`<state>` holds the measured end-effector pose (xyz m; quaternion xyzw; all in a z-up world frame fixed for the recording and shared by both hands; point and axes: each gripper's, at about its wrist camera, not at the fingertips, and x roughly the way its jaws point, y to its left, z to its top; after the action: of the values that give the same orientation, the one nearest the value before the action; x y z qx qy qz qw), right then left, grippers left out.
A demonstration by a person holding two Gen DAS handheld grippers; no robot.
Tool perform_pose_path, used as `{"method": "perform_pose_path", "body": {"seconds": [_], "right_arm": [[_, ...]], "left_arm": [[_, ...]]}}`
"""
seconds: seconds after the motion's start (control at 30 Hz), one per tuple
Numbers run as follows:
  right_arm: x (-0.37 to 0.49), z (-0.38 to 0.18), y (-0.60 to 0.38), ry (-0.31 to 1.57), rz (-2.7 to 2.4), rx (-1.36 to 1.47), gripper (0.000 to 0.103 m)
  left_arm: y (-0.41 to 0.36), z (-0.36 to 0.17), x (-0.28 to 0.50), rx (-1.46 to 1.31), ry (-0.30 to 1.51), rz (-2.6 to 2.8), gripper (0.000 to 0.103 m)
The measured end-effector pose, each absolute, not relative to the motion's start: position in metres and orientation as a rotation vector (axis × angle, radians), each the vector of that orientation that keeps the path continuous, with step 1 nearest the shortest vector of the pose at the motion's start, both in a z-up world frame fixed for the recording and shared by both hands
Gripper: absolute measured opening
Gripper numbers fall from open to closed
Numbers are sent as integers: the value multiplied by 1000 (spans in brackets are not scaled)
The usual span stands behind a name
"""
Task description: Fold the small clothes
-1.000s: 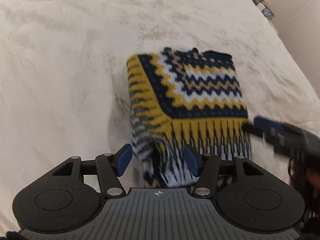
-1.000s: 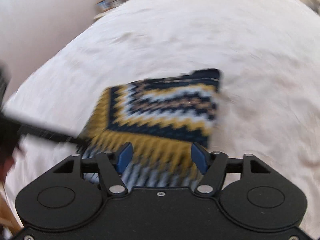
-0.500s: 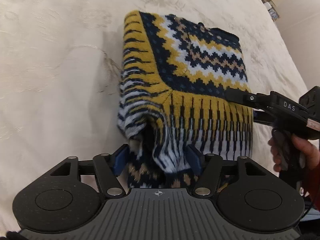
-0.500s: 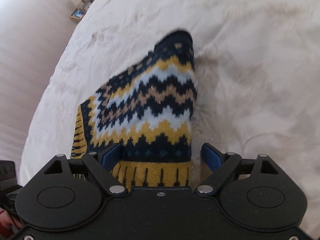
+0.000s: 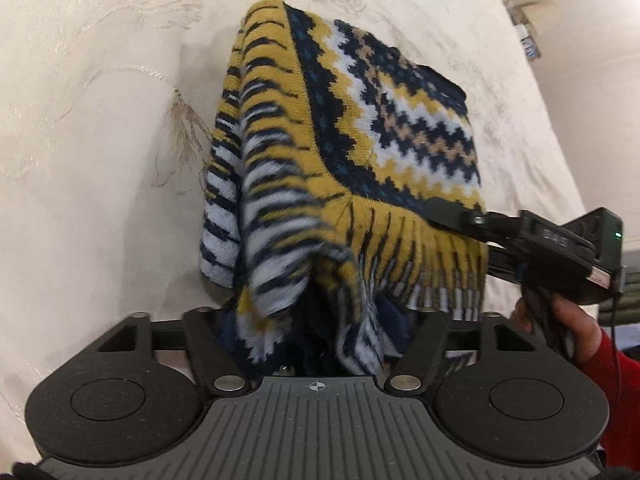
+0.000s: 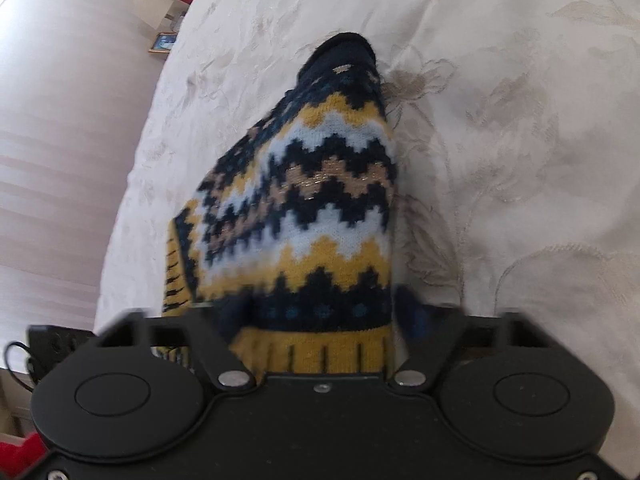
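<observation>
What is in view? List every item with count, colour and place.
sweater: one, navy, yellow, white and tan zigzag knit, on the bedspread, near edge lifted.
bedspread: one, cream, embroidered, under the sweater.
framed picture: one, blue with tan frame, beyond the bed's far edge.
left gripper: one, black, jaws closing, knit between them.
right gripper: one, black, jaws closing, knit between them.
hand: one, with red sleeve, holding the right gripper.

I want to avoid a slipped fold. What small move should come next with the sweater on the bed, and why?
Probably finish the pinch first: the left tool and right tool are both closing with the hem of the sweater between their jaws; lifting now may drop the loose cloth.
</observation>
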<state>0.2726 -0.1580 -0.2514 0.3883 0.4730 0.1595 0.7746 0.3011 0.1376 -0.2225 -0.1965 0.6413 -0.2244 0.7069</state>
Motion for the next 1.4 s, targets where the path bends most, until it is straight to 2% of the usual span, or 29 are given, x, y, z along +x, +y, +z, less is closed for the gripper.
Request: {"method": "perform_pose_path", "body": {"seconds": [0.07,0.3,0.47,0.83,0.9,1.0,1.1,1.27,1.37,1.4], "right_arm": [[274,-247,-154,1030,338,813,53],[279,-227,-138,1056,288,753,46],[267,-217,-134,1093,268,708,46],[246,-209,-159,1228,281,648,48],[242,-212,-162,1225,286,607,54],[241,-212,-158,1184,255,515,61],[243,-206,-151,1136,236,440,64],[221,-186,-141,1050,206,293,66],[204,-173,-134,992,180,201,76],[193,-170,-134,969,177,171,76]], "left_arm": [[142,-221,302,-453,1422,-515,53],[131,-197,295,-423,1384,-570,51],[106,-182,269,-430,1412,-606,51],[97,-186,277,-380,1509,-580,51],[96,-193,268,-319,1503,-501,51],[106,-201,262,-294,1464,-377,59],[119,-203,260,-331,1442,-308,61],[126,-179,243,-235,1340,-243,60],[126,-160,241,-159,1264,-176,60],[126,-151,244,-138,1235,-161,60]]}}
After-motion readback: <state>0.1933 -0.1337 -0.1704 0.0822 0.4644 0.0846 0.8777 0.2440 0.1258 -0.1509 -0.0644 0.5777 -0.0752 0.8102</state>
